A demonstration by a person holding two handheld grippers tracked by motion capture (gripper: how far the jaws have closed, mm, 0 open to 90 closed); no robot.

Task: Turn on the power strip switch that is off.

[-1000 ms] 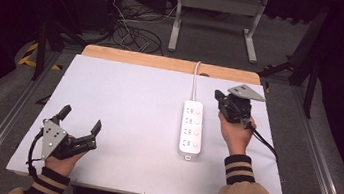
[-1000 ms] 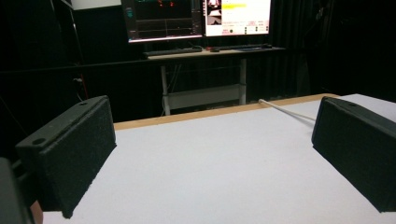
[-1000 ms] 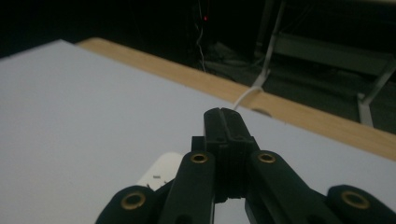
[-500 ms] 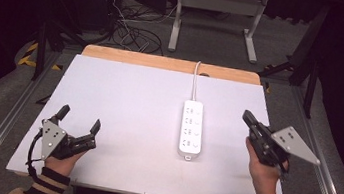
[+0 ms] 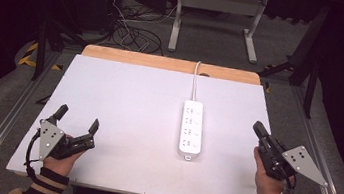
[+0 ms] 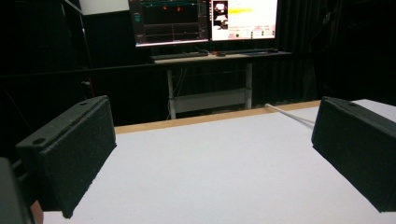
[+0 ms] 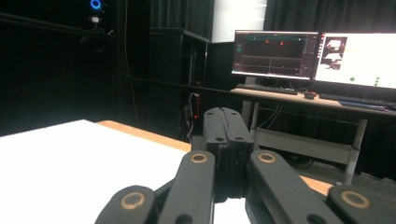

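Observation:
A white power strip (image 5: 191, 128) lies lengthwise on the white table top (image 5: 129, 101), right of centre, and its white cable (image 5: 195, 80) runs to the far edge. My left gripper (image 5: 77, 117) rests at the near left corner, jaws wide open with bare table between them; its own view shows the pads (image 6: 70, 154) far apart and the cable (image 6: 289, 113) beyond. My right gripper (image 5: 258, 128) sits at the table's right edge, near side, level with the strip's near end and apart from it. Its jaws are pressed together (image 7: 227, 130) with nothing between them.
A wooden strip (image 5: 169, 63) borders the table's far edge. Metal rails (image 5: 318, 161) run along both sides. Behind stand a desk frame (image 5: 216, 17), floor cables (image 5: 133, 34) and lit monitors (image 6: 205, 18). Wide bare table lies between the left gripper and the strip.
My right gripper has moved from beside the strip's far end, right and toward the near edge, to the table's right side. The left gripper has stayed put.

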